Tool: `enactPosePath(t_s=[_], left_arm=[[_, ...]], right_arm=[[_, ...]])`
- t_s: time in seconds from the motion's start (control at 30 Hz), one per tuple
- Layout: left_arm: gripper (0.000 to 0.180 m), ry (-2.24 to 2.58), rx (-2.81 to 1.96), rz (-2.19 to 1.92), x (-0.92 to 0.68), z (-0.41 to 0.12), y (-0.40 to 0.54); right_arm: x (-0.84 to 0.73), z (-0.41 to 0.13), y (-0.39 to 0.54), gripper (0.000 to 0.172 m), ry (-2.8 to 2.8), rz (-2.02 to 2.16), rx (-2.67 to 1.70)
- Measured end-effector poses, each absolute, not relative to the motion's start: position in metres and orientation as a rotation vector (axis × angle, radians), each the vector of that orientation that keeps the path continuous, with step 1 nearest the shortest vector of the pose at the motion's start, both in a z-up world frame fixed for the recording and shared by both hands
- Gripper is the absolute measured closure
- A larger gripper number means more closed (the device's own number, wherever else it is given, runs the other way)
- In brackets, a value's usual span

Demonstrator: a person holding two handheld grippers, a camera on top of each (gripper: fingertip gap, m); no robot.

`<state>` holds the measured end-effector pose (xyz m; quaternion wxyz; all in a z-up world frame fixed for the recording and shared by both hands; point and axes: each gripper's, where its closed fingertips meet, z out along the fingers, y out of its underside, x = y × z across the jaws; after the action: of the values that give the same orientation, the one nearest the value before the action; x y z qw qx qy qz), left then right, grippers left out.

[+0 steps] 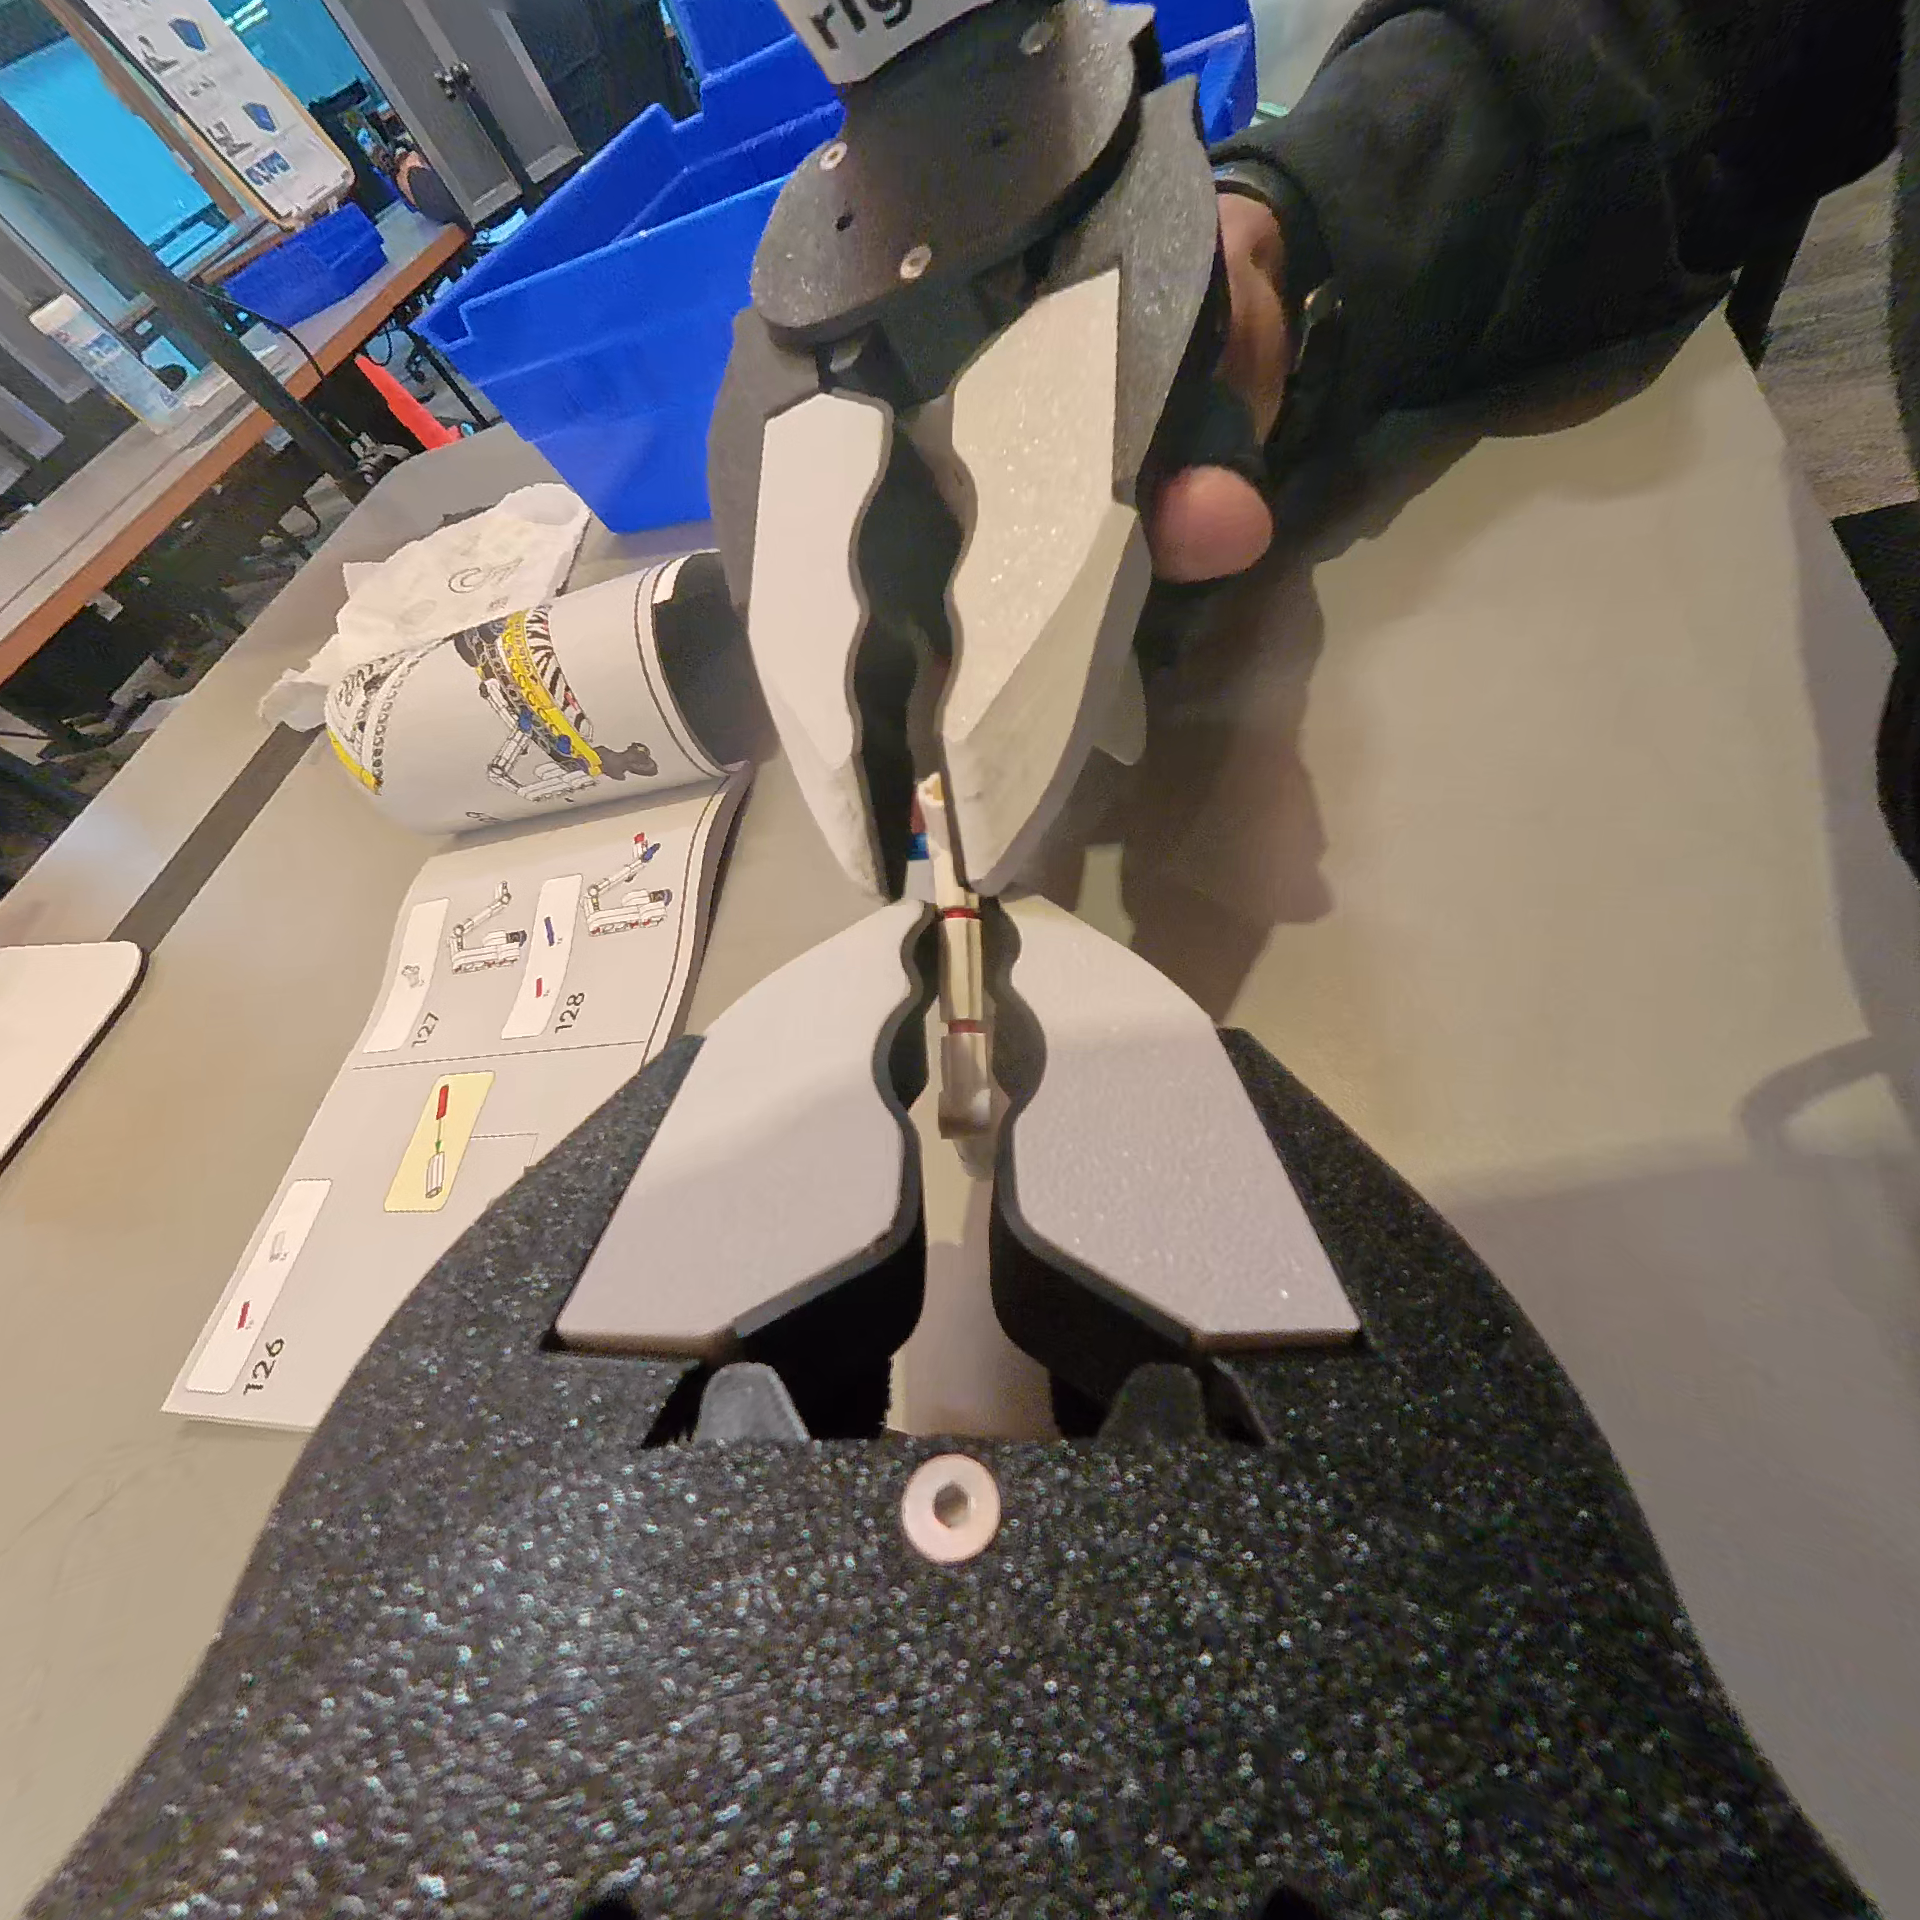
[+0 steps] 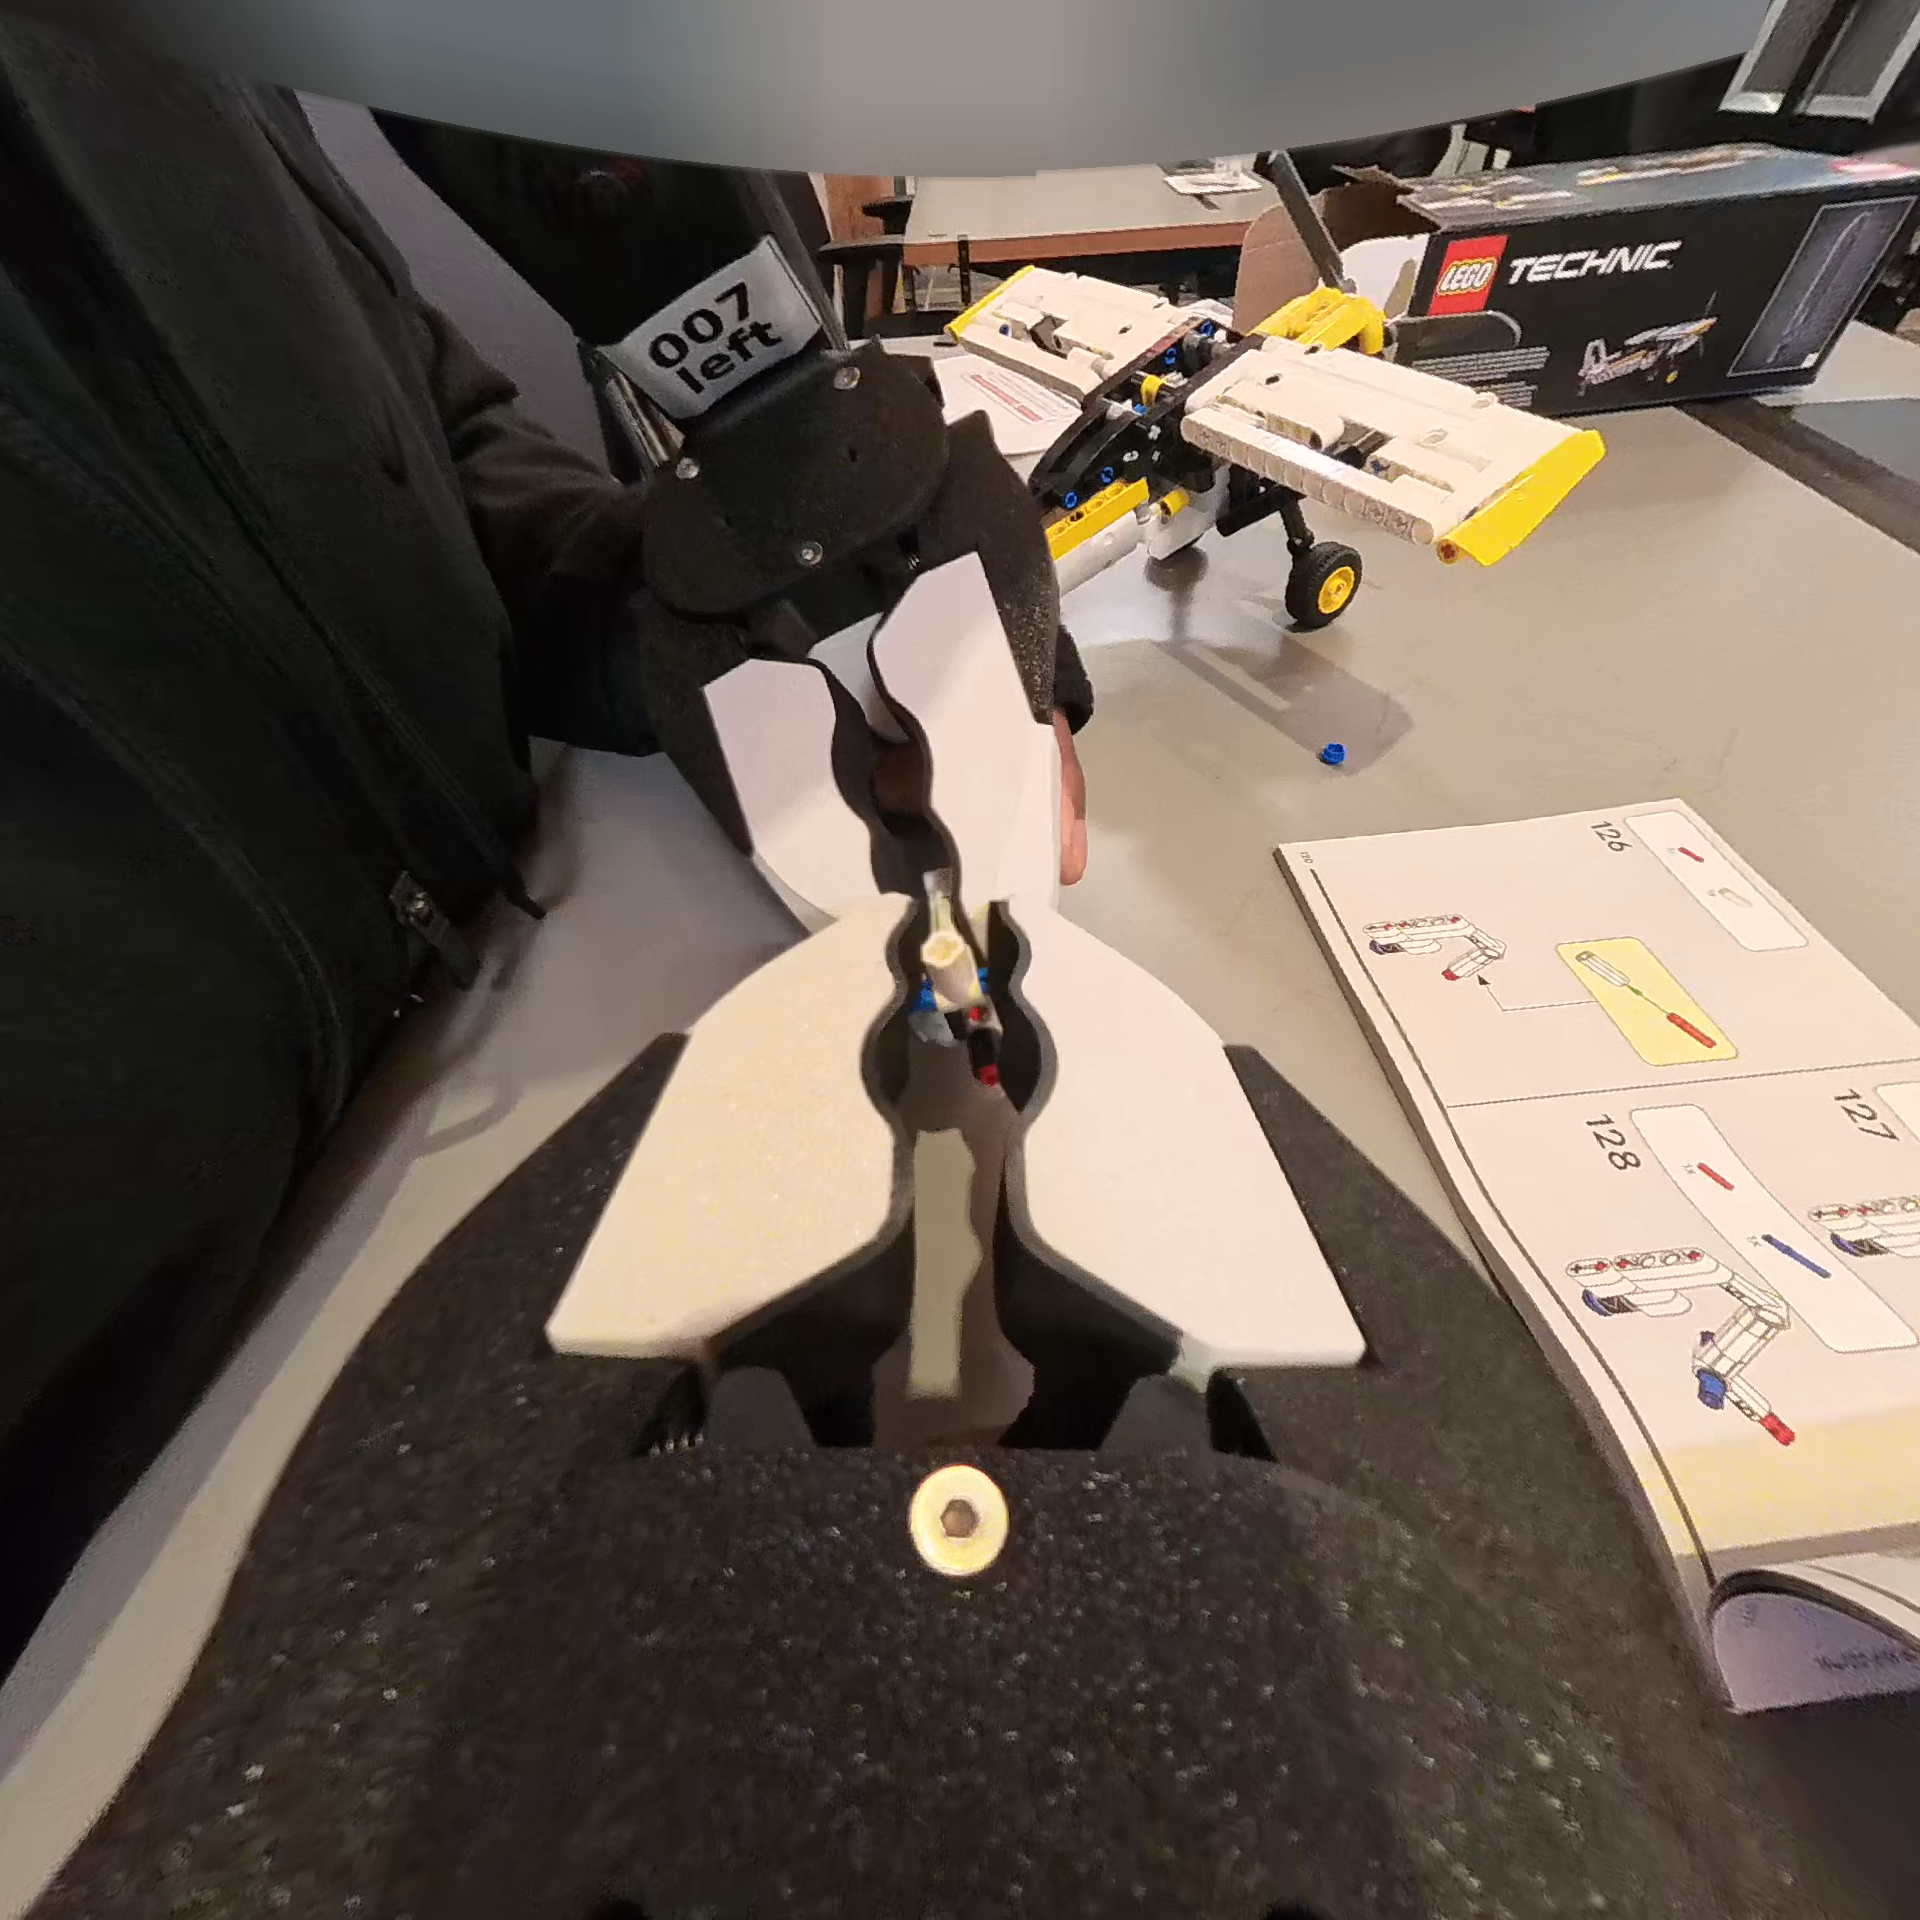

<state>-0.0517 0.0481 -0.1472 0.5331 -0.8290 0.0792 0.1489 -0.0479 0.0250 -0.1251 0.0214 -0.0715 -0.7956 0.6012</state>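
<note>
Both grippers, left gripper point(image 1: 951, 914) and right gripper point(image 2: 951, 925), clamp one white rod assembly point(image 1: 956, 966) tip-to-tip (instruction booklet point(image 1: 520, 997) open at 9 o'clock).

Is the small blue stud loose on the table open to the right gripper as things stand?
Probably not yet: the blue stud lies clear, but the right gripper and left gripper both hold the small white assembly.

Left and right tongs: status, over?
Left tongs shut on white rod assembly. Right tongs closed on its other end, tip to tip above table. Open instruction booklet alongside; nothing blocking.
</note>
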Motion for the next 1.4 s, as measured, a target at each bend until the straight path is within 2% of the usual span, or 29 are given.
enactPosePath(t_s=[0.27,0.37,0.47,0.83,0.87,1.13,1.23,1.4], left_arm=[[0.173,0.173,-1.974,0.340,-0.053,-0.148,0.049],[0.173,0.186,-1.975,0.346,-0.053,-0.148,0.048],[0.173,0.193,-1.970,0.351,-0.052,-0.146,0.048],[0.173,0.166,-1.994,0.246,-0.048,-0.150,0.048],[0.173,0.154,-1.990,0.254,-0.050,-0.149,0.048],[0.173,0.134,-1.996,0.262,-0.053,-0.150,0.048],[0.173,0.137,-2.009,0.263,-0.052,-0.152,0.047],[0.173,0.141,-2.009,0.257,-0.051,-0.152,0.047]], right_arm=[[-0.048,-0.126,0.027,0.164,-2.457,1.836,-0.184],[-0.054,-0.128,0.028,0.146,-2.445,1.801,-0.227],[-0.049,-0.127,0.028,0.153,-2.467,1.837,-0.203],[-0.046,-0.130,0.028,0.156,-2.492,1.808,-0.158],[-0.046,-0.129,0.028,0.165,-2.487,1.816,-0.154],[-0.050,-0.129,0.028,0.164,-2.467,1.796,-0.176],[-0.056,-0.129,0.032,0.151,-2.432,1.761,-0.198],[-0.054,-0.129,0.033,0.149,-2.455,1.797,-0.208]])
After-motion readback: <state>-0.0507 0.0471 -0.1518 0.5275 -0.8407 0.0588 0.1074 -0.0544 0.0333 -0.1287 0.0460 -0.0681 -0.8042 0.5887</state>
